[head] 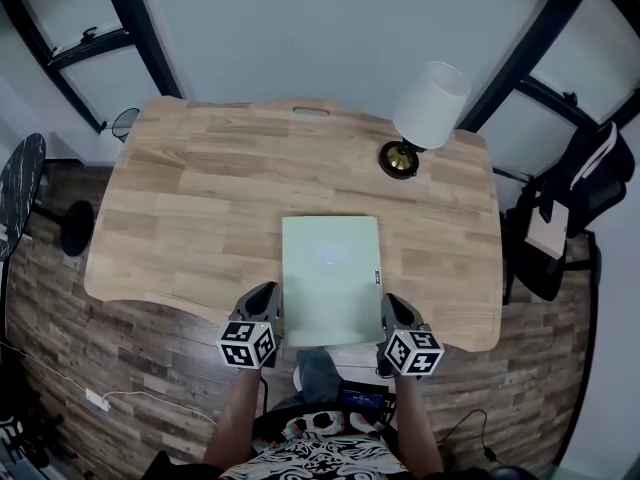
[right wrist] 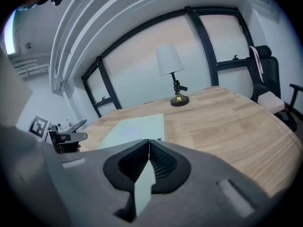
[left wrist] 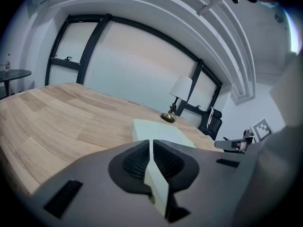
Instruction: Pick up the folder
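Observation:
A pale green folder [head: 331,278] lies flat on the wooden table [head: 200,198], its near end at the table's front edge. My left gripper [head: 268,293] hovers just off the folder's near left corner and my right gripper [head: 392,303] just off its near right corner. Both are shut with nothing held. In the left gripper view the folder [left wrist: 161,130] lies ahead and slightly right of the closed left gripper [left wrist: 151,143]. In the right gripper view the folder [right wrist: 135,126] lies ahead and slightly left of the closed right gripper [right wrist: 149,143].
A white-shaded lamp [head: 425,108] on a brass base stands at the table's far right. A black office chair [head: 570,208] is right of the table. A small round side table [head: 20,193] stands to the left. Dark window frames run behind.

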Demonstrator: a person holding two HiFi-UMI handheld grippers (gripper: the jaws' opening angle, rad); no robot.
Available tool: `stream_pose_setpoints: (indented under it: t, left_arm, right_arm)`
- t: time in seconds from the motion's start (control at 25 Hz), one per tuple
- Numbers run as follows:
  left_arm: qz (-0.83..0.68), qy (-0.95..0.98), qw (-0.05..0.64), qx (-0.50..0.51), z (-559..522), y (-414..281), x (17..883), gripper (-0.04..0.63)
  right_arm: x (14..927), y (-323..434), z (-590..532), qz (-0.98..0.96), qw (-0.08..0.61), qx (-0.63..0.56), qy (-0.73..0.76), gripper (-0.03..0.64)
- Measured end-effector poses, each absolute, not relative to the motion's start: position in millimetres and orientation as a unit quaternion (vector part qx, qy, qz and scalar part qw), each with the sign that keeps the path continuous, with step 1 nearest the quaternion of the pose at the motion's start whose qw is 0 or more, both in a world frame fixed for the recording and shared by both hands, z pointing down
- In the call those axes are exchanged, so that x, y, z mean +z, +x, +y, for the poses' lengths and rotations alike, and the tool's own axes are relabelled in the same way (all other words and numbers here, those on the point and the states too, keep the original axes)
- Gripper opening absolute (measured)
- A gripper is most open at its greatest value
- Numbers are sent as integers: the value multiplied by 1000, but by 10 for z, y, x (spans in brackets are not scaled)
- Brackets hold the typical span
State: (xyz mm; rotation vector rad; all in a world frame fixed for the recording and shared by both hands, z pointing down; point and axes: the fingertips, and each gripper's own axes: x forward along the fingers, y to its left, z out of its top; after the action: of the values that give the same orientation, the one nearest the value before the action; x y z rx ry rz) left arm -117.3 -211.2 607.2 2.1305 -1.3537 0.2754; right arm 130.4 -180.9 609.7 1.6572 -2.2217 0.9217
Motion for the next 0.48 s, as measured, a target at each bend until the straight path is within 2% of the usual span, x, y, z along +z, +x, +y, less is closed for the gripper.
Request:
stream_pose_setpoints:
  t: [0.2,0.28,0.4,0.48]
  left_arm:
    - [-491,807,313,100,-2222,-1093,6199,21]
    - [-477,809,329,98,-2245,-1044,6264,112]
    - [-467,807,347,105,-2262,-997,6374,143]
    - [-464,803,358,109,-2280,-977,6436,187]
  right_arm:
    - [6241,1324,-1969,-757,123,322,556,34]
    - [6308,1322,-2030,-757,132,326,550,58]
    - [6422,1313,-2113,-754,136,349,539,122]
    - [6484,1289,-2160,-755,140,364,527,178]
